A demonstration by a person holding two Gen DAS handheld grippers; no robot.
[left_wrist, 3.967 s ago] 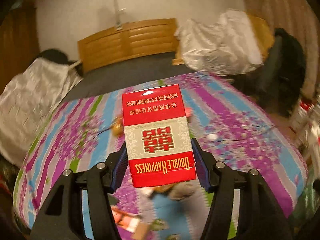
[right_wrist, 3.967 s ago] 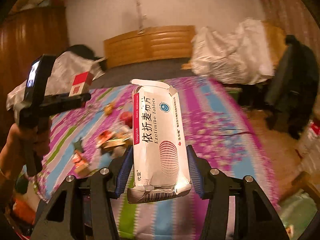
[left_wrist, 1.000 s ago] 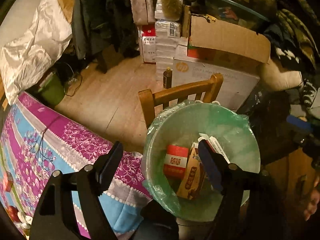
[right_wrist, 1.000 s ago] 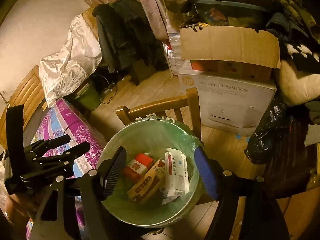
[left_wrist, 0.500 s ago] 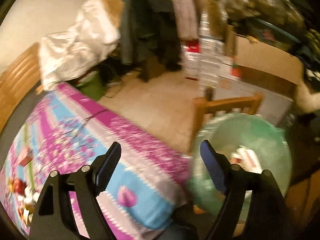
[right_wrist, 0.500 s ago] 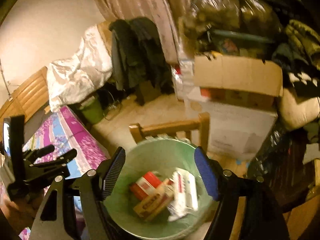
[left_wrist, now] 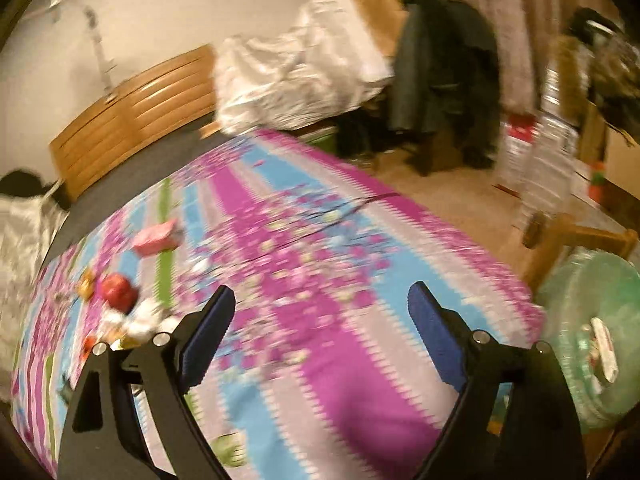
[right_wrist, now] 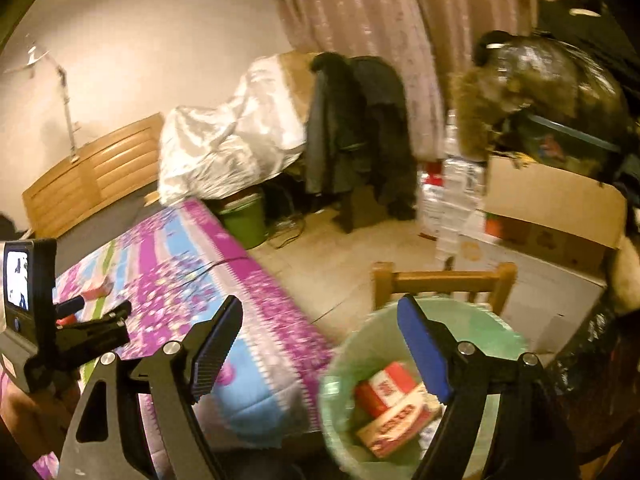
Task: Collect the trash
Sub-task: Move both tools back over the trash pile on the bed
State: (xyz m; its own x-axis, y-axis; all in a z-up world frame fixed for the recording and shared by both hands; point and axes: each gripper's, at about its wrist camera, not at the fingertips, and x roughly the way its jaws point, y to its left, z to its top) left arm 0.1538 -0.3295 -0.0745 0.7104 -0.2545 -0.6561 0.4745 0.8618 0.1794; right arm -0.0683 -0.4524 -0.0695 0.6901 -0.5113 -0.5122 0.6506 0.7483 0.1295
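Both the left tongs (left_wrist: pixel 320 312) and right tongs (right_wrist: pixel 320 320) were held wide, having just been opening, with nothing between them, while the discarded cartons (right_wrist: pixel 394 408) lay in the green-lined bin (right_wrist: pixel 340 364) below the right tongs and more litter (left_wrist: pixel 120 296) remained on the bed (left_wrist: pixel 320 240).

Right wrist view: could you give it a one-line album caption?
Empty right gripper above the lined bin holding discarded boxes, beside the bed.
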